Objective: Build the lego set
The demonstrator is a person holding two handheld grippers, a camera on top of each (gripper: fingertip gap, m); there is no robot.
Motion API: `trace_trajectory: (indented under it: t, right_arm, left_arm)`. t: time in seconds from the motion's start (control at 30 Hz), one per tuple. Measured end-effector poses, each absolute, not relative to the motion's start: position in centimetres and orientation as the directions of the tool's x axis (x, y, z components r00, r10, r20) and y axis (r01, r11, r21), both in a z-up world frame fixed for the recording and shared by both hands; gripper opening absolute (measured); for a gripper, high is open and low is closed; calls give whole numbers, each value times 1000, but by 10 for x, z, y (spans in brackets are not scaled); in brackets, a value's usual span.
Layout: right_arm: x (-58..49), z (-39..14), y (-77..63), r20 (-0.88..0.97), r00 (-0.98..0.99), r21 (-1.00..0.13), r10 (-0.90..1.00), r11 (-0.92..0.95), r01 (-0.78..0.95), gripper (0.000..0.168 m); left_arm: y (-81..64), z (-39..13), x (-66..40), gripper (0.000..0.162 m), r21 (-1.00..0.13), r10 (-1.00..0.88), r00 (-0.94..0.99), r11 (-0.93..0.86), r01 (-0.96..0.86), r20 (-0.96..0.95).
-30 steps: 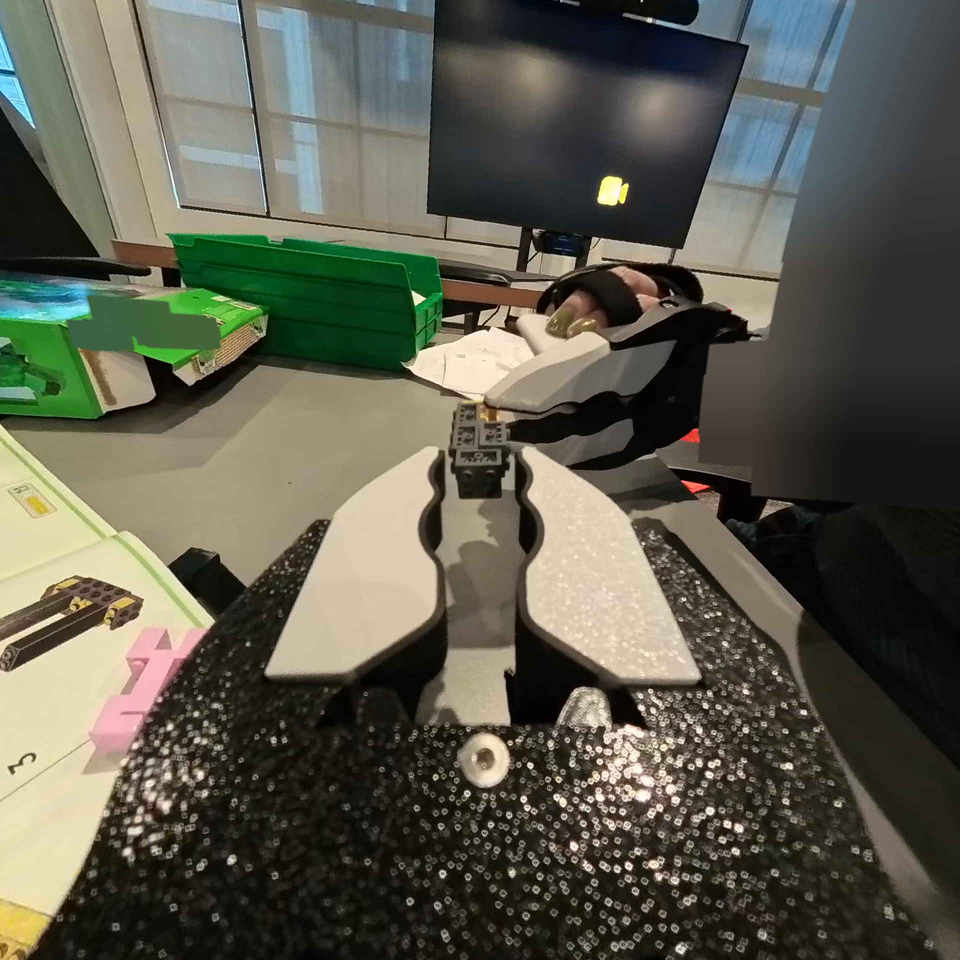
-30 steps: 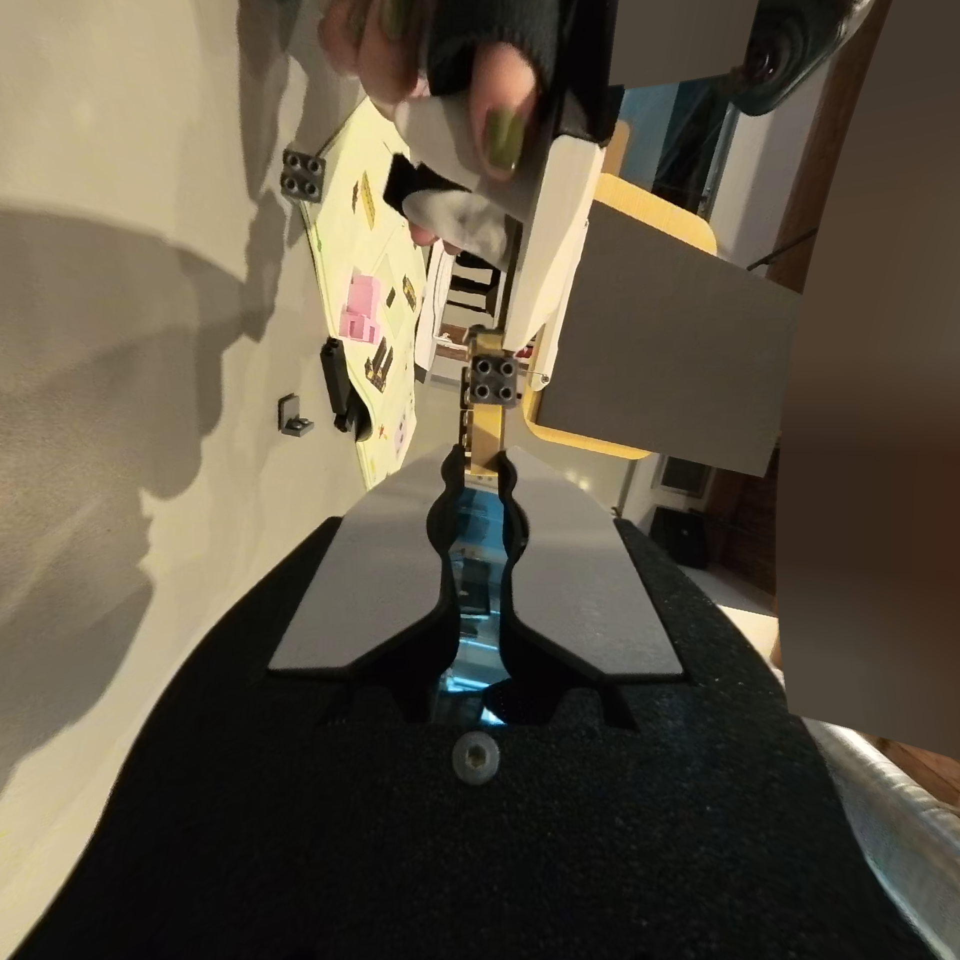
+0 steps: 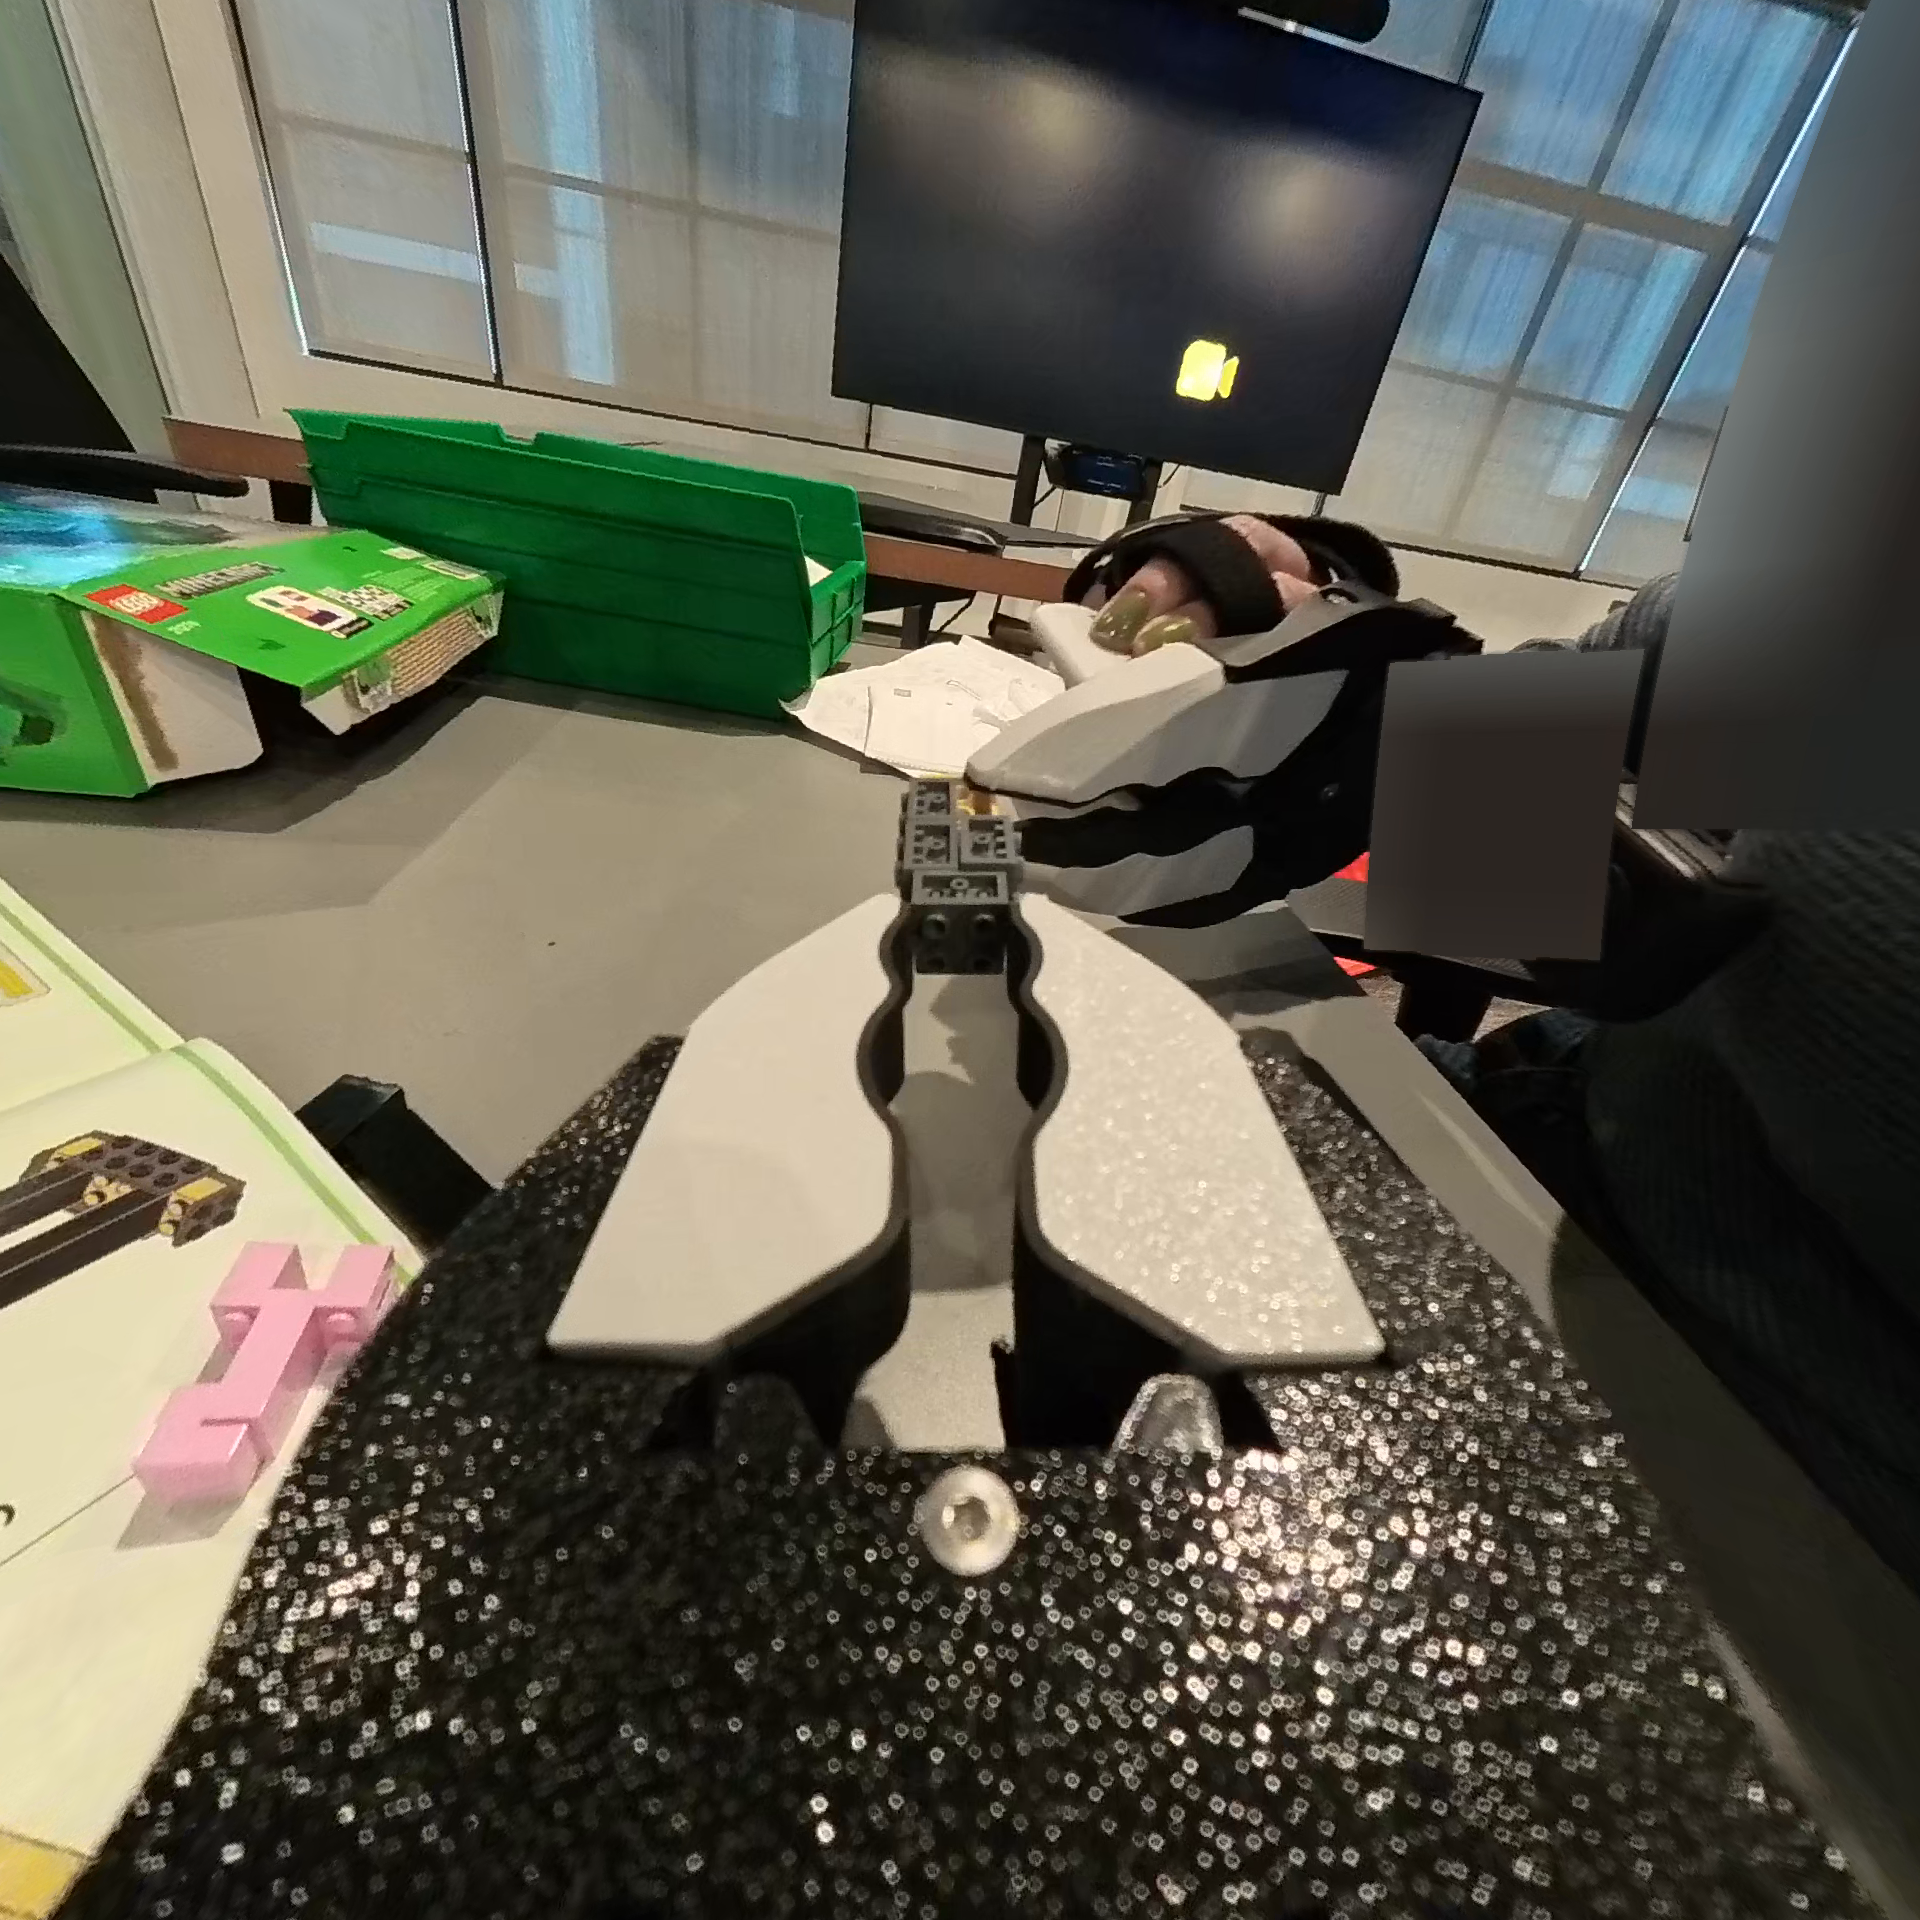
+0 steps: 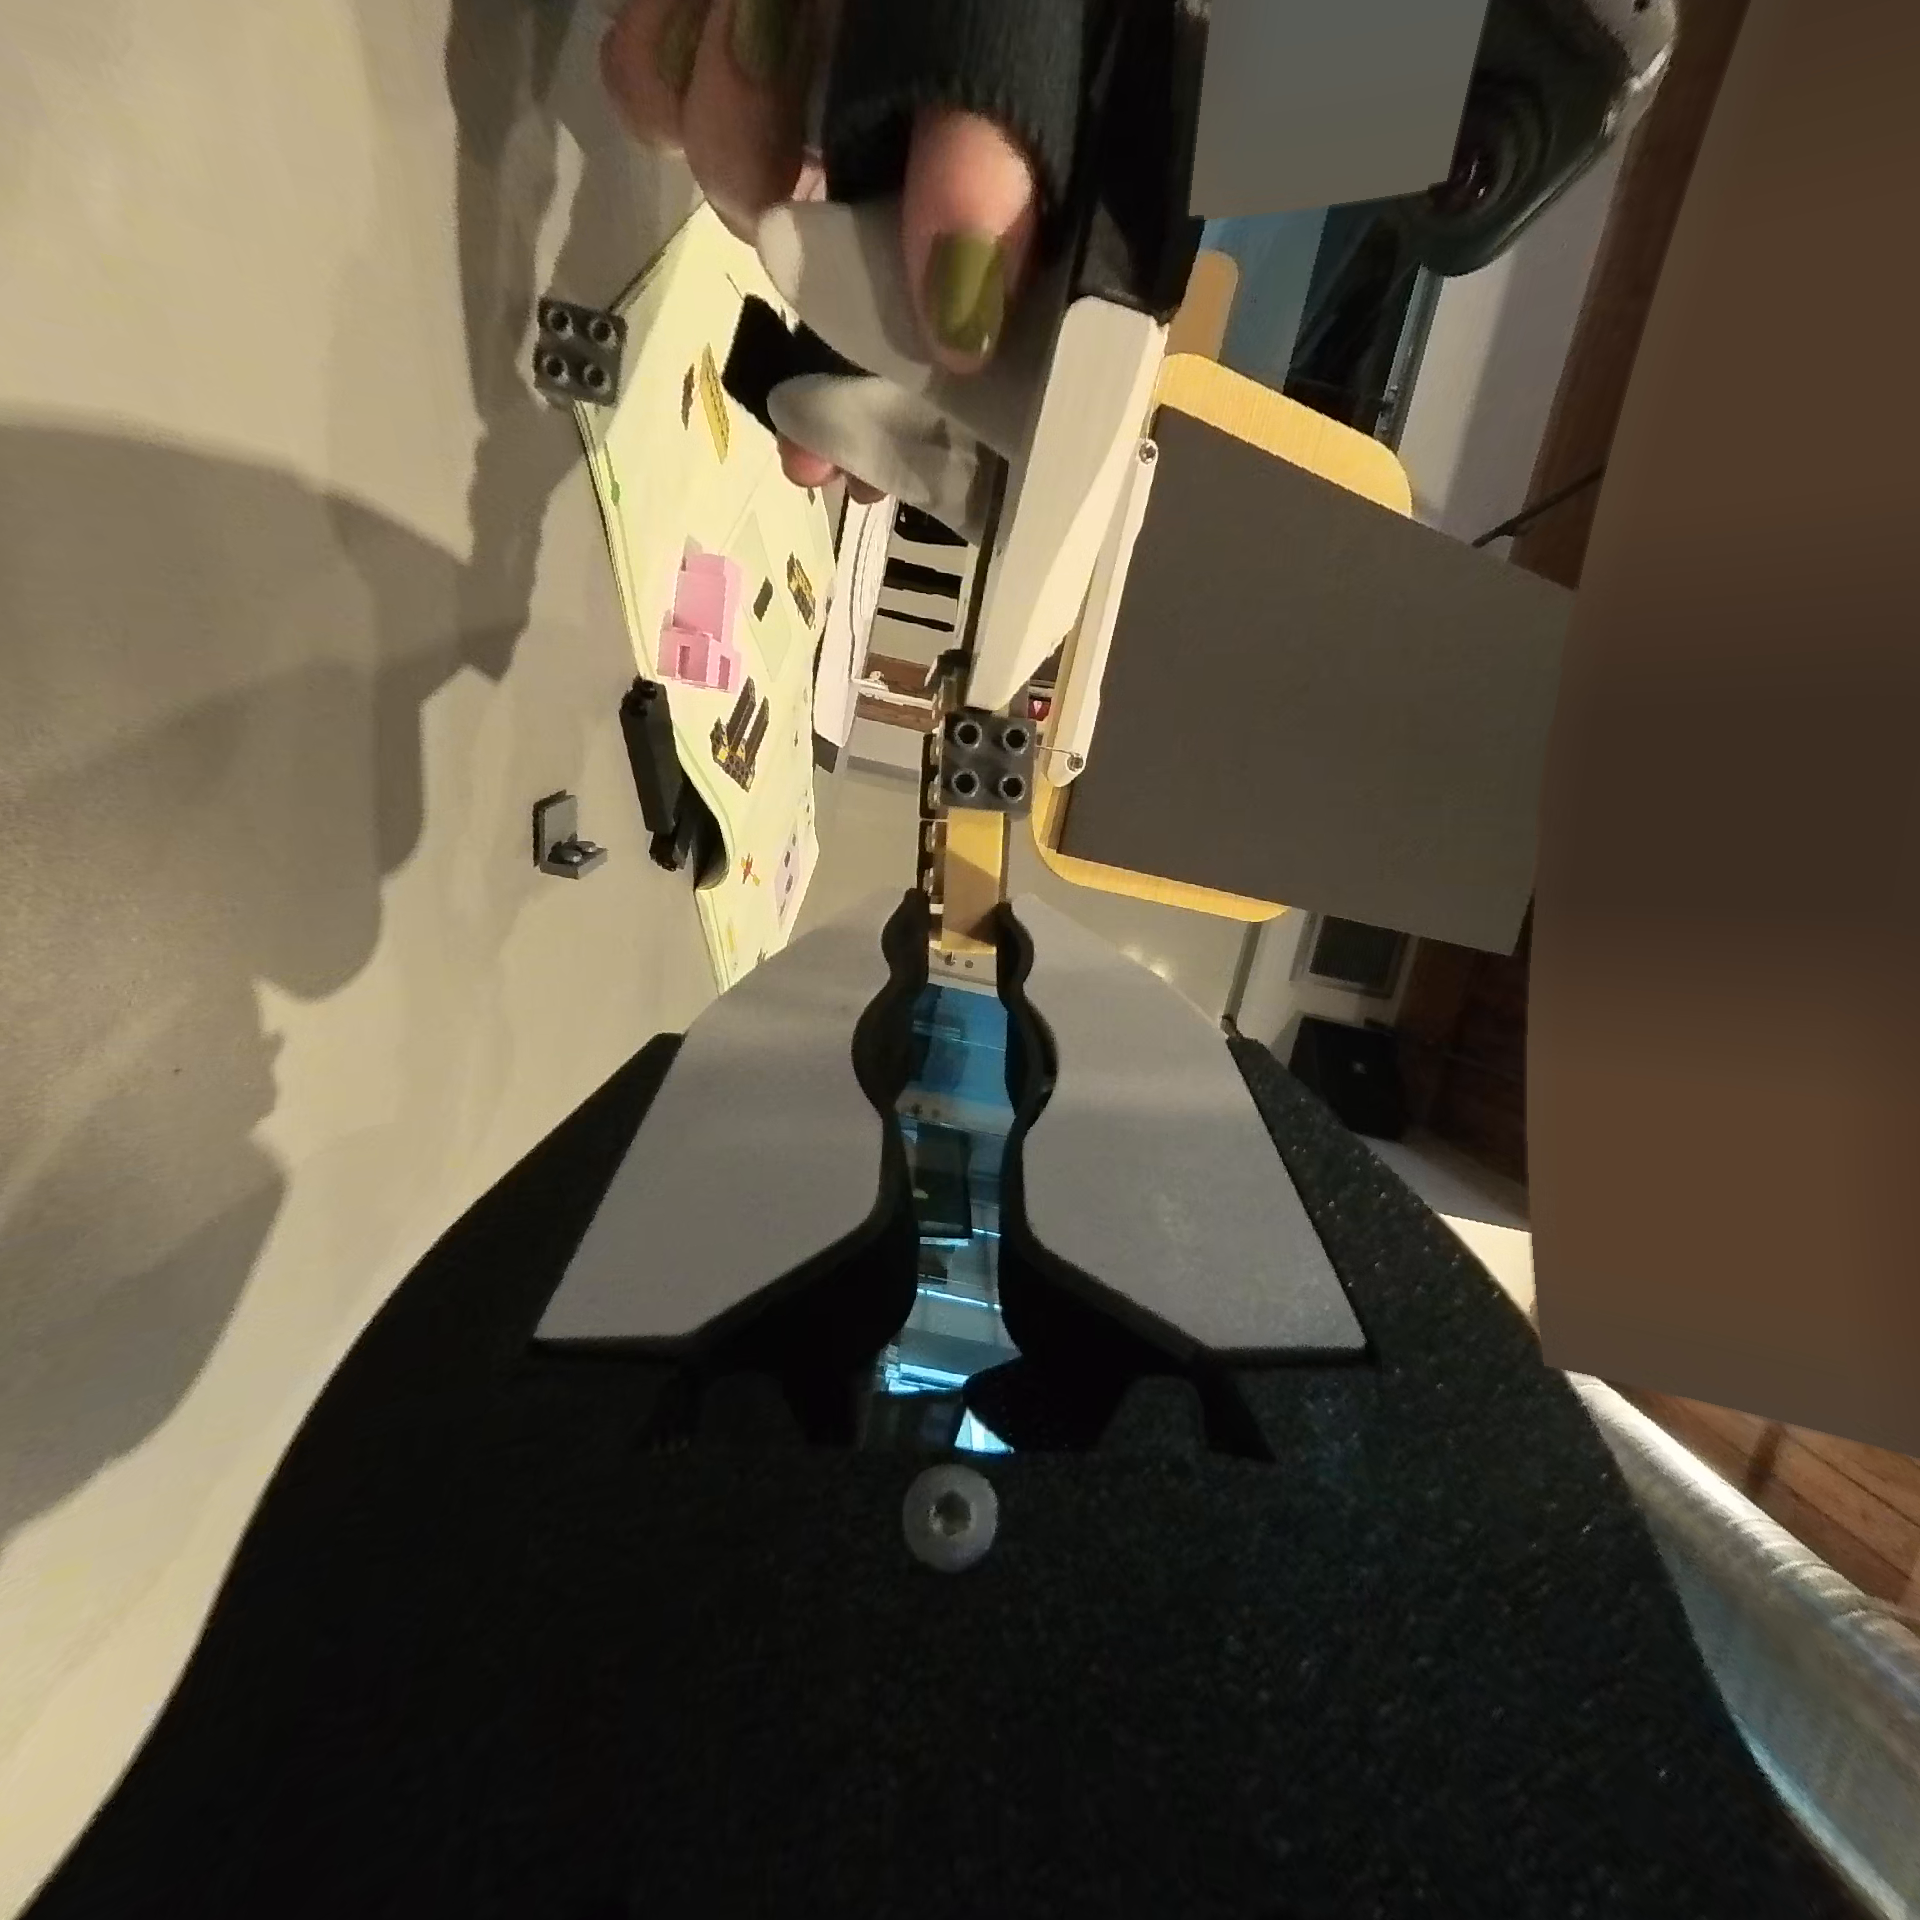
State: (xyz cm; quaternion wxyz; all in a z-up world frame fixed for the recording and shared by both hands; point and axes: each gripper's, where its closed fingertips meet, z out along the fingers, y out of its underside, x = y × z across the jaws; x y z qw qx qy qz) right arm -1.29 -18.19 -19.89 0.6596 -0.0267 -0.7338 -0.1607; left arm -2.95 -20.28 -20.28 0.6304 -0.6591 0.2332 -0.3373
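Grey lego assembly (image 3: 956,878) between both hand-held grippers

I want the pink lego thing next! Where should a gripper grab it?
Come from above, because the pink piece lies flat on the booklet. It is probably best to pinch the narrow middle stem across its long sides, since it looks slimmest there.

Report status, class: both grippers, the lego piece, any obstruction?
Left gripper shut on grey lego assembly. Right gripper shut on its tan piece. Both held above table; nothing blocking.
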Motion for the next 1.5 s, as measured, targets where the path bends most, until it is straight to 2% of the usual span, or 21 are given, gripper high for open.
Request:
trace_trajectory:
  t: [1.4, 1.5]
  right_arm:
    - [-4, -197, -187, 968, -86, 247, -234, 944, 217, 12]
    - [-4, -198, -188, 967, -83, 252, -239, 944, 215, 12]
  left_arm:
    - [-209, -200, -26, 16, -982, -779, 600, -110, 153, 181]
    - [-209, -198, -28, 21, -982, -774, 608, -95, 161, 175]
